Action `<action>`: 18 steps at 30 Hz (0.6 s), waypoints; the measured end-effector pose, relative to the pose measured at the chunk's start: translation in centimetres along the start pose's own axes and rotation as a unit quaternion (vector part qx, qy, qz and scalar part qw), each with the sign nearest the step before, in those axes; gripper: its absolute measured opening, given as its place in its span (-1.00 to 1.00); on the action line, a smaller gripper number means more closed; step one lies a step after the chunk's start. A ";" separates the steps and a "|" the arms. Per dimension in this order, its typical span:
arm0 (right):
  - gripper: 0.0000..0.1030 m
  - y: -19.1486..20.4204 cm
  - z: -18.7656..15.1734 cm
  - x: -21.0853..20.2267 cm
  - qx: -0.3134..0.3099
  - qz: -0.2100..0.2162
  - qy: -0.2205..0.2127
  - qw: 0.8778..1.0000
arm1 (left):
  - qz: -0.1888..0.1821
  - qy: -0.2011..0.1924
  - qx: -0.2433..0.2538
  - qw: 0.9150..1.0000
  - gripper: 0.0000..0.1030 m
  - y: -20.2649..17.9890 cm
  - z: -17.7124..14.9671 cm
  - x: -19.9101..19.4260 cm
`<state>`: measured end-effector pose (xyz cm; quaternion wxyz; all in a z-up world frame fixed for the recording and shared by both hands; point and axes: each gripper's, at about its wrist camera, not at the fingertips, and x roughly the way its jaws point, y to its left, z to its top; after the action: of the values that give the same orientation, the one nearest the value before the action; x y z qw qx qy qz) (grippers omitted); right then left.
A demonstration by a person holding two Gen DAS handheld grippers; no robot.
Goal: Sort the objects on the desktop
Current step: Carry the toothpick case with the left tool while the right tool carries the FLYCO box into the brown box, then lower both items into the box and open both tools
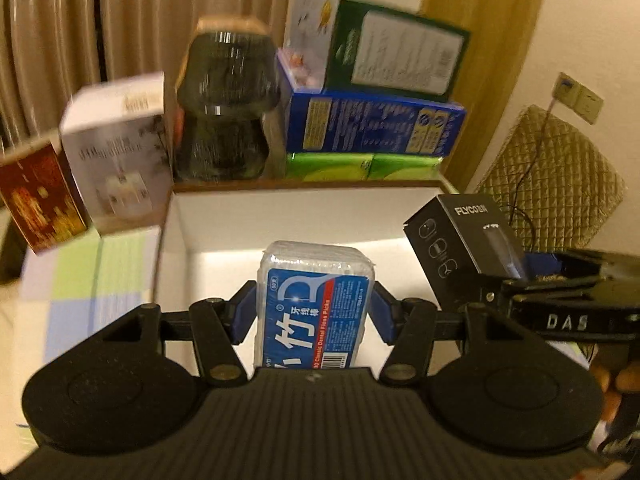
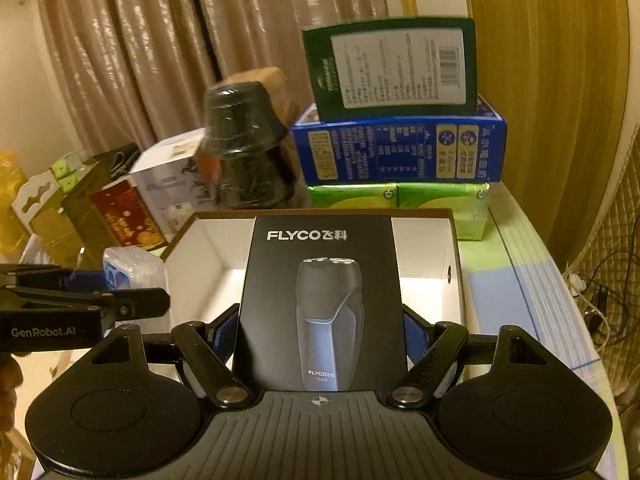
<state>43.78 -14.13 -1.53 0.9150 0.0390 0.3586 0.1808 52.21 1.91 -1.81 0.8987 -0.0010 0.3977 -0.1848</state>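
Two grippers hung above the open white box (image 2: 454,248): the left gripper (image 1: 314,306) clamped a floss-pick pack (image 1: 316,300), the right gripper (image 2: 320,332) a black shaver carton (image 2: 324,300). Held side by side over one box, the loads risked colliding on release.
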 end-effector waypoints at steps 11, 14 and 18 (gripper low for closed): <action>0.48 -2.3 -0.6 7.5 0.034 -0.045 0.059 0.997 | -0.009 0.118 -0.104 0.987 0.05 2.2 -1.1 10.8; 0.48 -2.5 -1.4 8.7 0.039 -0.052 0.076 0.995 | -0.009 0.147 -0.124 0.981 0.05 2.5 -1.8 12.5; 0.48 -2.8 -1.9 9.7 0.046 -0.056 0.088 0.993 | -0.008 0.171 -0.126 0.977 0.05 2.9 -1.8 13.5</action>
<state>49.88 -13.35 -9.75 0.8857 0.0452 0.4473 0.1156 60.25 0.39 -13.12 0.8087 -0.0860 0.5654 -0.1378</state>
